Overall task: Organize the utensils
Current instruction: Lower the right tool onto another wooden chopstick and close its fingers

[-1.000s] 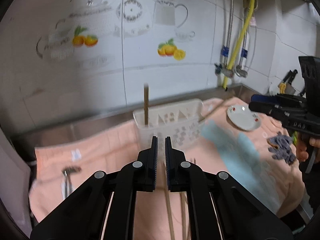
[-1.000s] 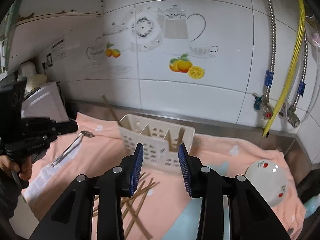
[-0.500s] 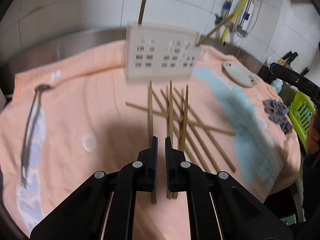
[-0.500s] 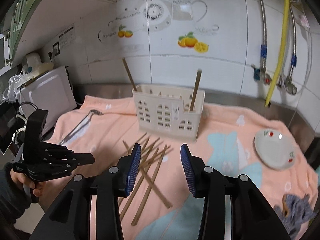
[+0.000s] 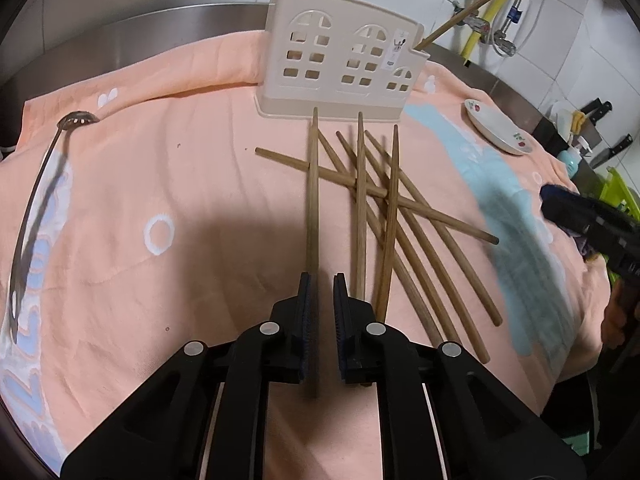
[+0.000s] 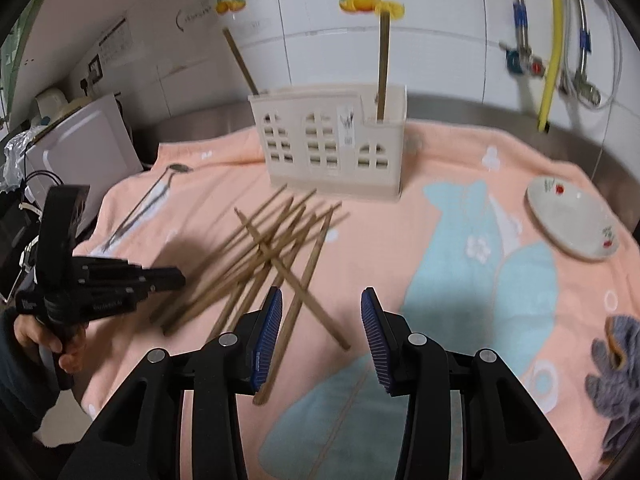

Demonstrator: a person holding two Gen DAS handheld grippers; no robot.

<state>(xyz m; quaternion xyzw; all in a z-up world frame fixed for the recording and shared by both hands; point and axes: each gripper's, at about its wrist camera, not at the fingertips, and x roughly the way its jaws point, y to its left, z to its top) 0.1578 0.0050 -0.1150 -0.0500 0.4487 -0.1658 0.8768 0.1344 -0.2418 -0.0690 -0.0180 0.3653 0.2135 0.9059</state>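
Note:
Several wooden chopsticks (image 5: 362, 200) lie crossed on the peach towel (image 5: 160, 184) in front of a cream utensil holder (image 5: 340, 60). Two chopsticks stand in the holder, one at each end (image 6: 383, 64). My left gripper (image 5: 322, 280) hangs low over the near end of the leftmost chopstick (image 5: 313, 208), jaws a narrow gap apart, holding nothing. My right gripper (image 6: 320, 304) is open and empty above the pile's right edge (image 6: 280, 248). Each gripper shows in the other's view: the left (image 6: 160, 280) and the right (image 5: 560, 204).
A metal slotted spoon (image 5: 36, 196) lies on the towel's left side. A small white dish (image 5: 498, 132) sits at the right, a grey cloth (image 6: 616, 364) beyond it. Tiled wall, pipes (image 6: 554, 40) and a steel counter rim stand behind. An appliance (image 6: 80, 140) stands at far left.
Both grippers have tilted down and come lower toward the chopstick pile. The left gripper now hangs over the near end of the leftmost chopstick. The right gripper stays open.

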